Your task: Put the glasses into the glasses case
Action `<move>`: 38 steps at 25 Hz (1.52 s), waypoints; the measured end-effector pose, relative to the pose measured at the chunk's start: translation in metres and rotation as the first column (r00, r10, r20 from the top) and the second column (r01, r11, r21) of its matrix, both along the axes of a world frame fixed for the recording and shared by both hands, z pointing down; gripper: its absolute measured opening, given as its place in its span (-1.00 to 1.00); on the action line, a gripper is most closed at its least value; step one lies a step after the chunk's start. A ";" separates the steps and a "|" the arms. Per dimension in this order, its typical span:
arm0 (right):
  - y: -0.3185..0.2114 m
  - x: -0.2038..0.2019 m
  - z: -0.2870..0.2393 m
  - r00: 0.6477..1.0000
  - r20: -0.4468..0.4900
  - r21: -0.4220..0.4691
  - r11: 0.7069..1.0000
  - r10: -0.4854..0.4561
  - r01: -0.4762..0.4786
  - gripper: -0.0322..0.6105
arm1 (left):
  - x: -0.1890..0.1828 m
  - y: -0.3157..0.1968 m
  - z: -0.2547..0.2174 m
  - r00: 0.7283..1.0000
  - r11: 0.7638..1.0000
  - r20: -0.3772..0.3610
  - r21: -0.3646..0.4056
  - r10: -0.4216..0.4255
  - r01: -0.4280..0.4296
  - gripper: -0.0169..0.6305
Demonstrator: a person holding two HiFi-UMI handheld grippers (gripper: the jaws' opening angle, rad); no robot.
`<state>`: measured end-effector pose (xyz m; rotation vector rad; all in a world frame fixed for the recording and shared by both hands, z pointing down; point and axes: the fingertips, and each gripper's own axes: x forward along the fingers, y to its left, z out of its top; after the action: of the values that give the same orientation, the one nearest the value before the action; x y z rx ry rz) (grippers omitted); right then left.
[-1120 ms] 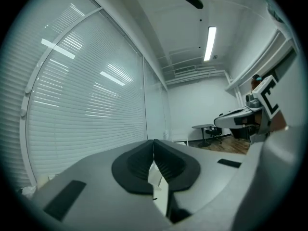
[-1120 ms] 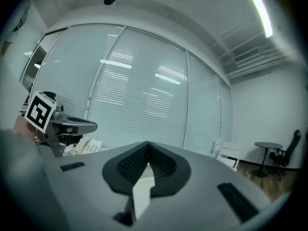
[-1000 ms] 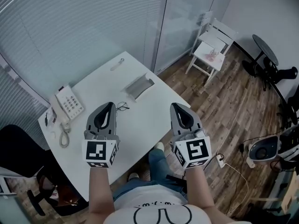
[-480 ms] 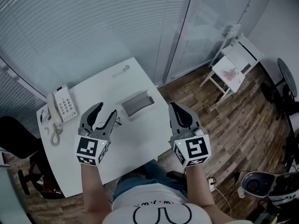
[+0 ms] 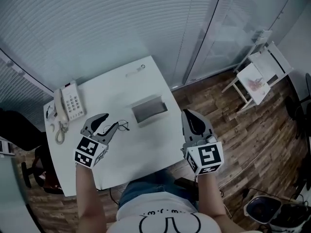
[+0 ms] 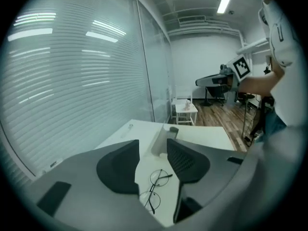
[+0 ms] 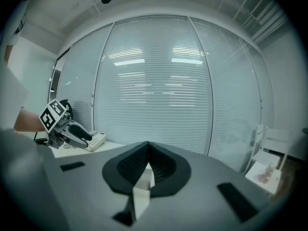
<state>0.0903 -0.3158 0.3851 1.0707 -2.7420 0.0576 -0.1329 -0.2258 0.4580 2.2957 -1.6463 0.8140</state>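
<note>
Thin round wire glasses (image 5: pixel 122 126) lie on the white table (image 5: pixel 146 144), left of the open grey glasses case (image 5: pixel 149 109). My left gripper (image 5: pixel 112 121) hangs just above the table with its tips beside the glasses. Its jaws are apart and closing, with no pad touching anything. In the left gripper view the glasses (image 6: pixel 156 186) show on the table below the gap of that gripper (image 6: pixel 153 150), with the case (image 6: pixel 161 139) beyond. My right gripper (image 5: pixel 189 114) is shut and empty past the table's right edge; in its own view the right gripper (image 7: pixel 147 150) points at the blinds.
A desk telephone (image 5: pixel 72 103) sits at the table's left end and a small object (image 5: pixel 135 72) lies near the far edge. A white chair (image 5: pixel 260 74) stands on the wood floor to the right. A glass wall with blinds runs behind the table.
The left gripper's jaws went from shut to apart, and it sank left toward the glasses. The right gripper stayed shut and drifted off the table's right side.
</note>
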 end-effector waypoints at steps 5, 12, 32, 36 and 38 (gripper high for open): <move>0.003 -0.016 0.023 0.998 -0.044 -0.056 0.998 -0.037 0.035 -0.87 | -0.013 0.006 0.048 0.996 0.979 -0.022 -0.184 0.085 -0.087 -0.39; 0.006 -0.040 0.059 0.992 -0.096 -0.134 0.989 -0.077 0.064 -0.87 | -0.025 0.010 0.115 0.977 0.902 -0.046 -0.379 0.206 -0.208 -0.43; 0.002 -0.060 0.072 0.986 -0.143 -0.154 0.986 -0.083 0.061 -0.87 | -0.034 0.003 0.151 0.957 0.841 -0.113 -0.457 0.267 -0.288 -0.88; 0.009 -0.060 0.060 0.988 -0.135 -0.127 0.990 -0.077 0.059 -0.87 | -0.036 0.003 0.126 0.965 0.883 -0.081 -0.391 0.248 -0.260 -0.88; 0.011 -0.059 0.052 0.989 -0.130 -0.107 0.993 -0.069 0.055 -0.87 | -0.035 0.004 0.109 0.969 0.905 -0.067 -0.347 0.237 -0.245 -0.88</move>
<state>0.0317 -0.3043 0.4368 0.9270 -2.6189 0.1130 -0.1682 -0.2223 0.5670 2.2589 -1.1047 1.0349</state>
